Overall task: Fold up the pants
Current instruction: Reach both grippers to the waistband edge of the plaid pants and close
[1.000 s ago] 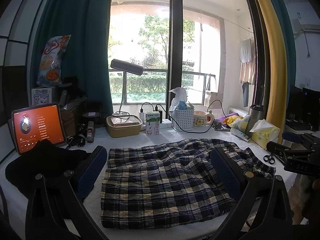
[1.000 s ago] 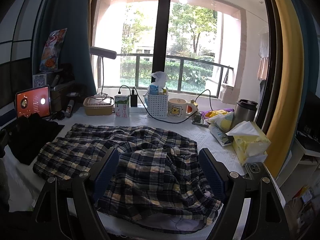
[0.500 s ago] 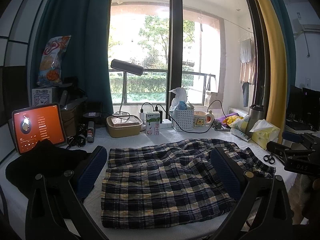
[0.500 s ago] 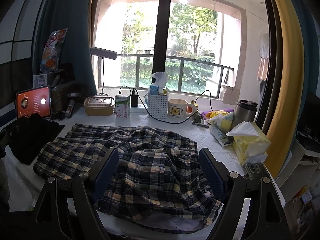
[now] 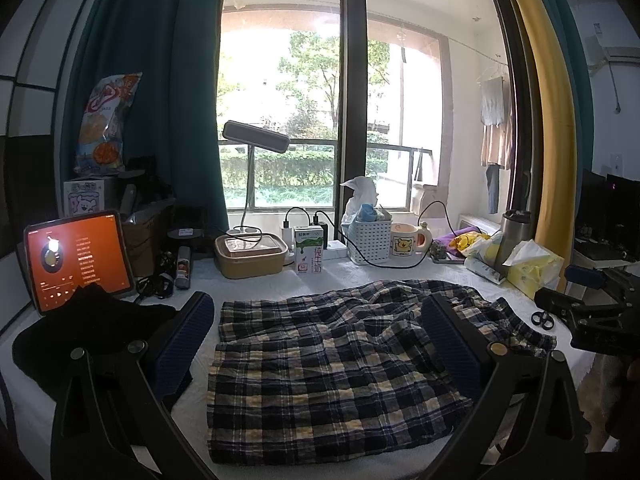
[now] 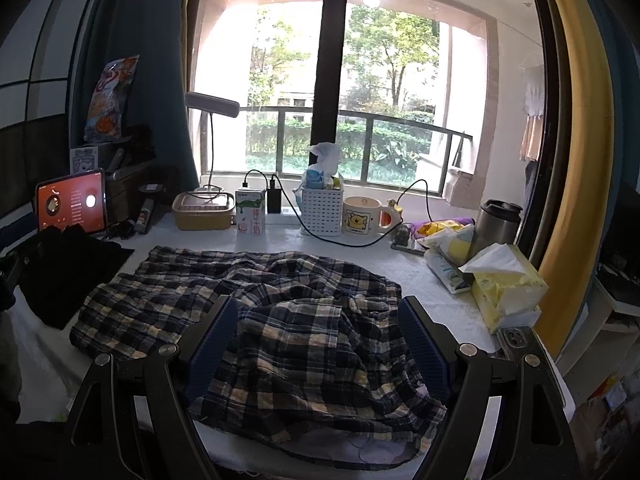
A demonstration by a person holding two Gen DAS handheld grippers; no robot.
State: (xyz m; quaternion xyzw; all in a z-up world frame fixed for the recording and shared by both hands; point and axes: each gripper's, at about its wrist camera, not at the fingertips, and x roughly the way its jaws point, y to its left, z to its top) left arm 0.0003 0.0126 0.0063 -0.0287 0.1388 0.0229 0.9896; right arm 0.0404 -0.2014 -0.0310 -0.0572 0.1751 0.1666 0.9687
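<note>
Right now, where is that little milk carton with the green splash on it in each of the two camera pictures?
Left wrist view: the milk carton stands left of centre, beyond the plaid pants.
Right wrist view: the carton stands left of centre, below the window.
Shared landmark: the white basket lies just to its right in both.

Readable text I can make out: milk carton (image 5: 309, 251) front reads 纯牛奶 vertically, same carton (image 6: 250, 212) in right view. Mug (image 5: 407, 241) has a small caption under its bear, too small to read. Tablet (image 5: 76, 258) list text illegible.
</note>
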